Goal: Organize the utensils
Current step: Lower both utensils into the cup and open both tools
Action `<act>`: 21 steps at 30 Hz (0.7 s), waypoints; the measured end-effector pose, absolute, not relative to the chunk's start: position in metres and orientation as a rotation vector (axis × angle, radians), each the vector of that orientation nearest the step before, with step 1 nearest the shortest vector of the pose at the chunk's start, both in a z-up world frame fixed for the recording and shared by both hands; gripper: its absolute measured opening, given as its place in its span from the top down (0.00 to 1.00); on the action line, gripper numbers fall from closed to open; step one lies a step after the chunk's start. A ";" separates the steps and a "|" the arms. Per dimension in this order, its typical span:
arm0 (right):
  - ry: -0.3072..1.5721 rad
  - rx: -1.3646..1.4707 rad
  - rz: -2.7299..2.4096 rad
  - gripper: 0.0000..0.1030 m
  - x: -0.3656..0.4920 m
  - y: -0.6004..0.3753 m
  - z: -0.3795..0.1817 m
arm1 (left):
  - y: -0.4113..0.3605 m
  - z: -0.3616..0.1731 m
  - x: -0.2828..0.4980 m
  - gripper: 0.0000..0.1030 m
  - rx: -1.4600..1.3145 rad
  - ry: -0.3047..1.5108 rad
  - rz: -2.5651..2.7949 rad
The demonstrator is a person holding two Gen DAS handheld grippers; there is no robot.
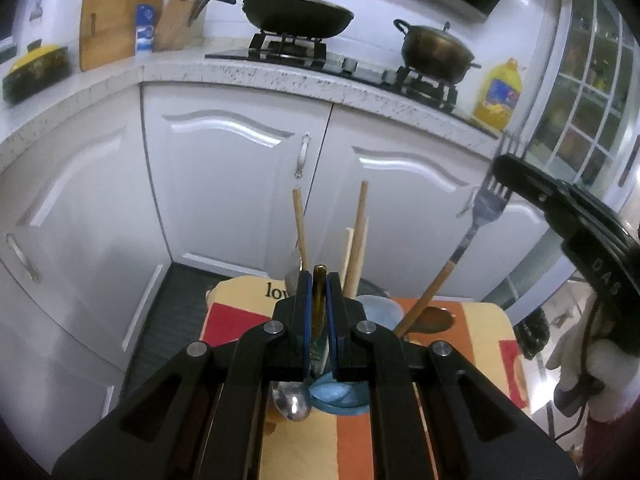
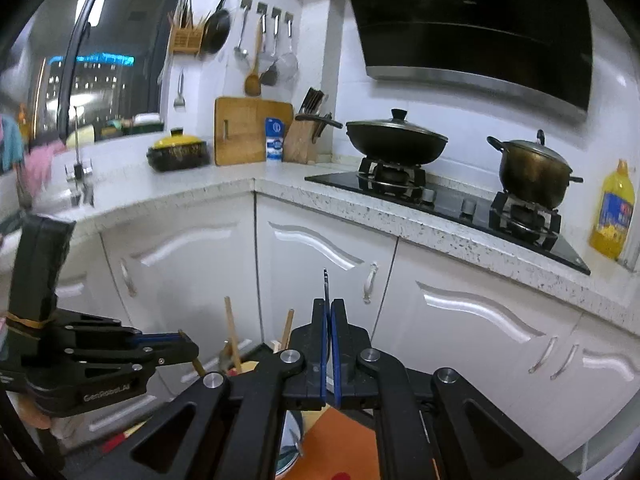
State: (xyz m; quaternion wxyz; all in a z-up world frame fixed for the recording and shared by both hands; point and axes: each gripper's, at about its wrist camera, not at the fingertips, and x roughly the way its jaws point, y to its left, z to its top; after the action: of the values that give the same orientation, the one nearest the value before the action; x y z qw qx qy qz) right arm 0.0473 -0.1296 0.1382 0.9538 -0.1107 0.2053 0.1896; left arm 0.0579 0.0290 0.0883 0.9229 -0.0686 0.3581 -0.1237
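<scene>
- The left gripper [image 1: 319, 280] is clamped on a brown-handled utensil [image 1: 319, 300], its long axis pointing up and away.
- The right gripper [image 1: 505, 170] pinches a fork [image 1: 486, 204] near its tines, wooden handle slanting down towards the blue cup [image 1: 380, 306] on the small table [image 1: 488, 344].
- The cup lies just ahead of the left gripper.

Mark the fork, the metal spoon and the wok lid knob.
fork [image 1: 486, 204], left wrist view, on the neck just below the tines.
metal spoon [image 1: 291, 404], left wrist view, on the bowl.
wok lid knob [image 2: 398, 113], right wrist view, on the knob's top.
</scene>
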 end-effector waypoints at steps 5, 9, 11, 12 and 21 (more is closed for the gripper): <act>0.439 -0.279 0.384 0.99 0.061 -0.117 0.114 | 0.023 0.071 0.065 0.95 -0.116 0.758 -0.241; 0.502 -0.276 0.421 0.99 0.069 -0.111 0.096 | 0.021 0.059 0.066 0.95 -0.121 0.783 -0.249; 0.541 -0.276 0.439 0.98 0.073 -0.110 0.086 | 0.020 0.055 0.066 0.95 -0.121 0.792 -0.251; 0.561 -0.277 0.447 0.98 0.075 -0.108 0.081 | 0.020 0.053 0.066 0.95 -0.123 0.798 -0.252; 0.745 -0.090 0.544 0.92 0.097 -0.128 0.059 | 0.021 0.044 0.069 0.93 -0.156 0.835 -0.238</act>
State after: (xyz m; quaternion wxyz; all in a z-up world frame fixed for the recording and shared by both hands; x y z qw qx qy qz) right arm 0.0973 -0.1283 0.0590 0.8945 -0.0432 0.3594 0.2625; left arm 0.0694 0.0207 0.0441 0.9043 -0.0754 0.4040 -0.1154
